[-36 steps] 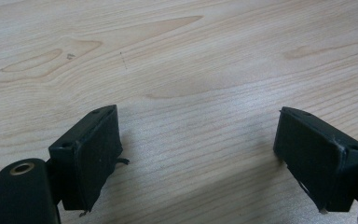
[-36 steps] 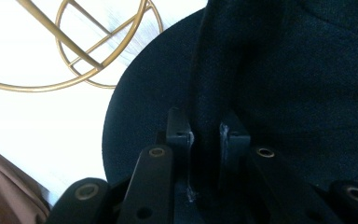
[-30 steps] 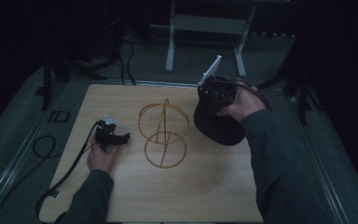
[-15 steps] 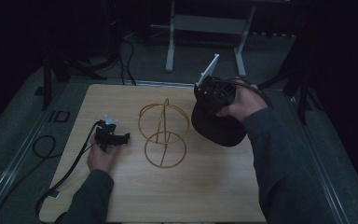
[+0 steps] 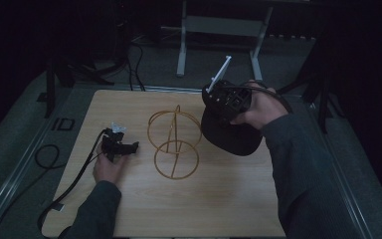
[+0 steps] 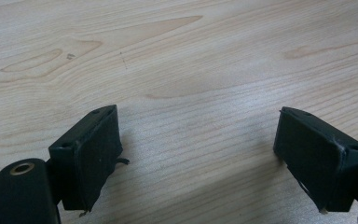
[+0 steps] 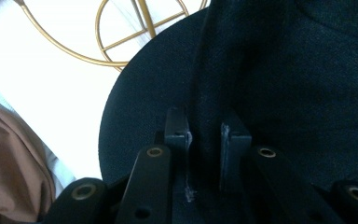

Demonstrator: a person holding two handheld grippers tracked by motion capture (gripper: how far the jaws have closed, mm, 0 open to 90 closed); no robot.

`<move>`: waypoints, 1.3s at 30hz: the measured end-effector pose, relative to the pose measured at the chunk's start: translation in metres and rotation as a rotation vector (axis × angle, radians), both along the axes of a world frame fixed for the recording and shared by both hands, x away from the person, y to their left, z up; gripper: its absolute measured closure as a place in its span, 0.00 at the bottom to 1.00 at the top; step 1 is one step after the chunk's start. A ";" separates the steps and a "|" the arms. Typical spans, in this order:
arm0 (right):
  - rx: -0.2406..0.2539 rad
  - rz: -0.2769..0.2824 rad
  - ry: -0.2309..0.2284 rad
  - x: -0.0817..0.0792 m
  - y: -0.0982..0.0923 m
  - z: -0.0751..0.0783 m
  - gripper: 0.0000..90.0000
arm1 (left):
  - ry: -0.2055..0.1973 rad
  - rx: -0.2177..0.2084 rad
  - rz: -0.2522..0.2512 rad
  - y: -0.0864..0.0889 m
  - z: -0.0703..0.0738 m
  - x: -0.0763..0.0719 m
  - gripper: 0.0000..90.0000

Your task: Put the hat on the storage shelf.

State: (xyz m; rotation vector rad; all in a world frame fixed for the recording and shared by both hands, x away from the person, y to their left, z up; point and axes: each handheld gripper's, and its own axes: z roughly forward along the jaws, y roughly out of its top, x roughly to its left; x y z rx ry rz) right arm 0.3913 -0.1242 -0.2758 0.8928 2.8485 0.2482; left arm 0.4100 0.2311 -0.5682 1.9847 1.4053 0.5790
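Dark floor and metal stand legs surround your pale wooden tabletop. On it stands a gold wire stand of joined hoops, and just right of that hangs the black fabric cap, lifted off the wood. Your right gripper has its jaws pinched narrow on a fold of the cloth. It looks soft, light and floppy, so grip the stiffer brim for control. Your left gripper rests wide apart, holding nothing.
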 end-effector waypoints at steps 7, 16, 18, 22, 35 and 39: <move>-0.015 0.056 -0.022 -0.008 0.009 0.006 0.87 | 0.000 0.000 0.000 0.000 0.000 0.000 0.16; -0.017 0.100 -0.047 -0.016 0.018 0.014 0.87 | 0.000 0.000 0.000 0.000 0.000 0.000 0.16; -0.019 0.108 -0.048 -0.018 0.020 0.015 0.87 | 0.000 0.000 0.000 0.000 0.000 0.000 0.16; -0.019 0.120 -0.048 -0.021 0.022 0.017 0.87 | 0.000 0.000 0.000 0.000 0.000 0.000 0.16; -0.010 0.193 -0.046 -0.028 0.041 0.022 0.87 | 0.000 0.000 0.000 0.000 0.000 0.000 0.16; -0.006 0.208 -0.041 -0.030 0.050 0.023 0.87 | 0.000 0.000 0.000 0.000 0.000 0.000 0.16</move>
